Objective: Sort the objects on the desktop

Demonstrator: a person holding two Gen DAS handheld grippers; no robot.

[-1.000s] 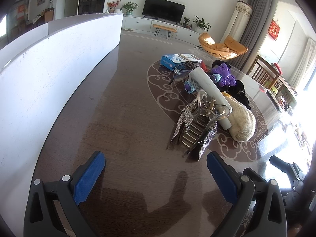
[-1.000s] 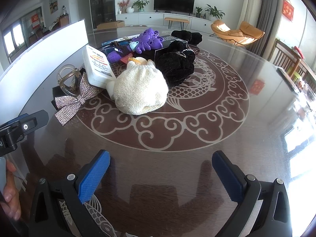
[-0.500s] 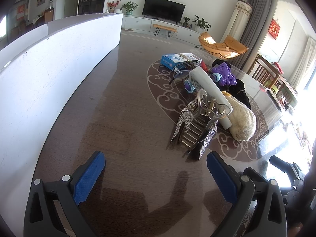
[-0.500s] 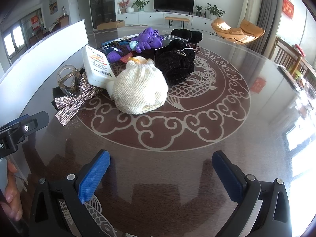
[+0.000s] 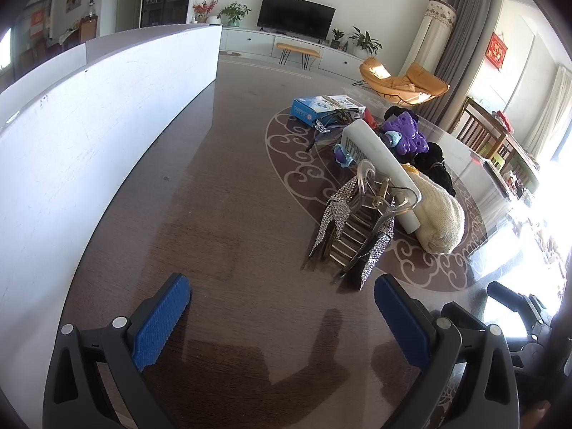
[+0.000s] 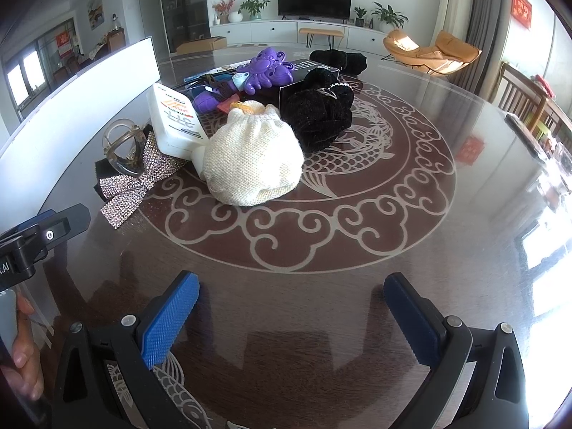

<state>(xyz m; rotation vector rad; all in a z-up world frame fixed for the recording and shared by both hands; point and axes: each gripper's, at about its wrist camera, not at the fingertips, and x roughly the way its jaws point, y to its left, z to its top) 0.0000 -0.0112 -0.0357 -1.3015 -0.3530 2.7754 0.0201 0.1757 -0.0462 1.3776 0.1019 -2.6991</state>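
Note:
A pile of objects lies on the round glass table (image 6: 357,236): a rhinestone bow hair clip (image 6: 132,178) with a clear claw clip (image 6: 119,146), a white tube (image 6: 175,121), a cream knitted pouch (image 6: 250,157), a black fuzzy item (image 6: 318,118), a purple toy octopus (image 6: 268,69) and a blue box (image 5: 321,105). The left wrist view shows the bow clip (image 5: 350,225), the tube (image 5: 379,157) and the pouch (image 5: 439,218). My left gripper (image 5: 282,307) is open and empty, short of the bow clip. My right gripper (image 6: 291,307) is open and empty, in front of the pouch.
A long white board (image 5: 89,118) stands along the table's left side. My left gripper's body (image 6: 32,243) shows at the left edge of the right wrist view. Wooden chairs (image 6: 525,103) stand at the right.

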